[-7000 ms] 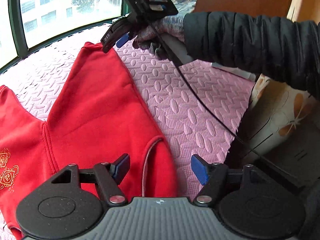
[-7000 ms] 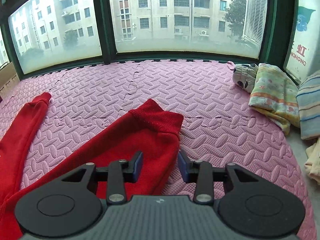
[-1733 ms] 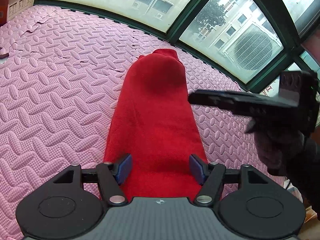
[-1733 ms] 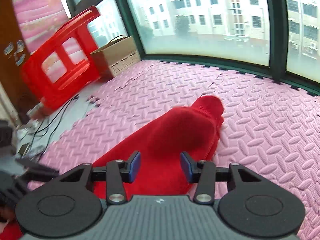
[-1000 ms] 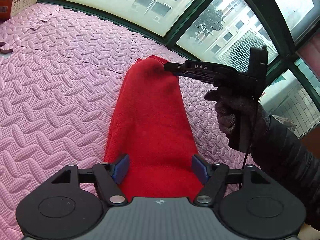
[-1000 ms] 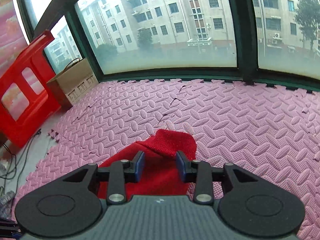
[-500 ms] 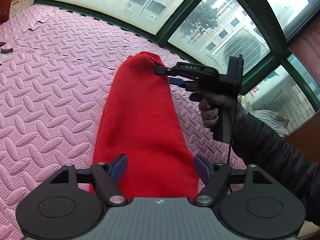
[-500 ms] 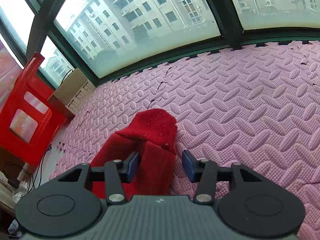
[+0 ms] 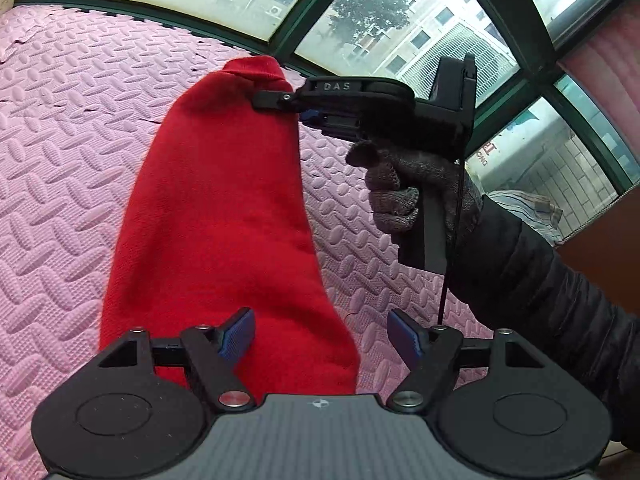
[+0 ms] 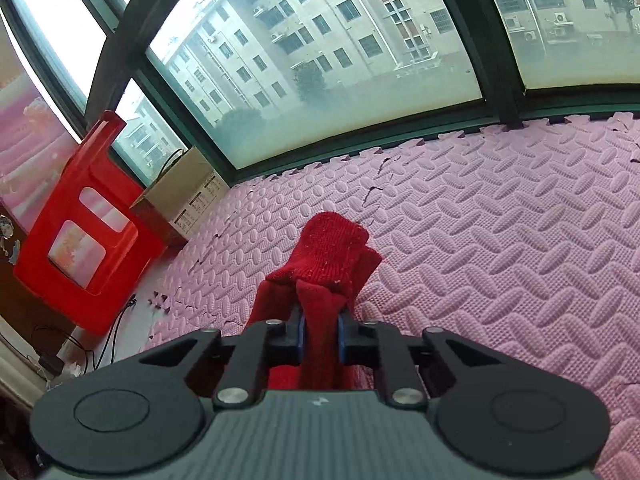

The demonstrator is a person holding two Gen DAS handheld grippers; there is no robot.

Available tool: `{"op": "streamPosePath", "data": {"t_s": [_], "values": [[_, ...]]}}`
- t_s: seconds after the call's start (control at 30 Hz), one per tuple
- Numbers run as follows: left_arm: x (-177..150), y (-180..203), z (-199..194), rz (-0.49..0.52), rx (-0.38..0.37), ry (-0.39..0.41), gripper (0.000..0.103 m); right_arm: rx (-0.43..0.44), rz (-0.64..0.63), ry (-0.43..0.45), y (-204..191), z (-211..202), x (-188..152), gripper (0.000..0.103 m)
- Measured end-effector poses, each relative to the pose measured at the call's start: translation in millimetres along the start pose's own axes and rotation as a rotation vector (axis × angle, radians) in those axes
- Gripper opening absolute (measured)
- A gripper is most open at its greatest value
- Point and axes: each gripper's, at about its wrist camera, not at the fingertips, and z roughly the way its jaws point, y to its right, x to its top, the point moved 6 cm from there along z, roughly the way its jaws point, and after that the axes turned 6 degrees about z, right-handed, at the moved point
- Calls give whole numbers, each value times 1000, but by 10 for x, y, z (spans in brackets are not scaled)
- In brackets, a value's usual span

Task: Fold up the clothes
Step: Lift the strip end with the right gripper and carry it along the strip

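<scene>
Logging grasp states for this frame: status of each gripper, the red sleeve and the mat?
right gripper: shut on the red sleeve just behind the cuff.
left gripper: open, holding nothing.
red sleeve: stretched along the mat, cuff end pinched.
pink foam mat: flat, seams partly split.

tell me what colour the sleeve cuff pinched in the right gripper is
Red, a ribbed knit cuff held in the right gripper; clearest in the right wrist view.

"DAS" on the right tool point(image 9: 298, 110); other signs seem illegible.
</scene>
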Motion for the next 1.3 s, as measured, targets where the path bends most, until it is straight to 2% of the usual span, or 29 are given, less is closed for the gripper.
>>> {"op": "streamPosePath", "data": {"t_s": [0.17,0.27,0.33,0.47,0.57,0.6,0.73,0.9,1.07,1.2,1.3], "values": [[-16,23,280,37,-6,-64,76,-5,2,-11,59,53,-13,13],[-33,27,264,28,-18,-53,79,-8,2,-18,94,85,-21,16],[-21,28,188,18,-25,-39,79,-10,3,-23,117,106,-26,29],[58,76,121,12,-54,-2,80,-9,18,-28,162,150,-44,33],[91,184,235,26,-83,-22,80,-4,31,-20,156,177,-57,31],[82,220,279,35,-88,-29,80,-2,34,-17,154,185,-61,26],[46,229,285,31,-91,-32,83,0,37,-10,150,183,-64,19],[91,-33,-83,-31,-65,55,83,26,40,4,111,97,-21,15],[72,-599,-238,-198,-16,91,82,53,21,28,-4,-46,31,14],[30,-841,-233,-264,-53,121,79,77,-11,57,-191,-259,44,13],[26,-837,-372,-263,-57,149,79,92,-47,81,-371,-468,8,13]]}}
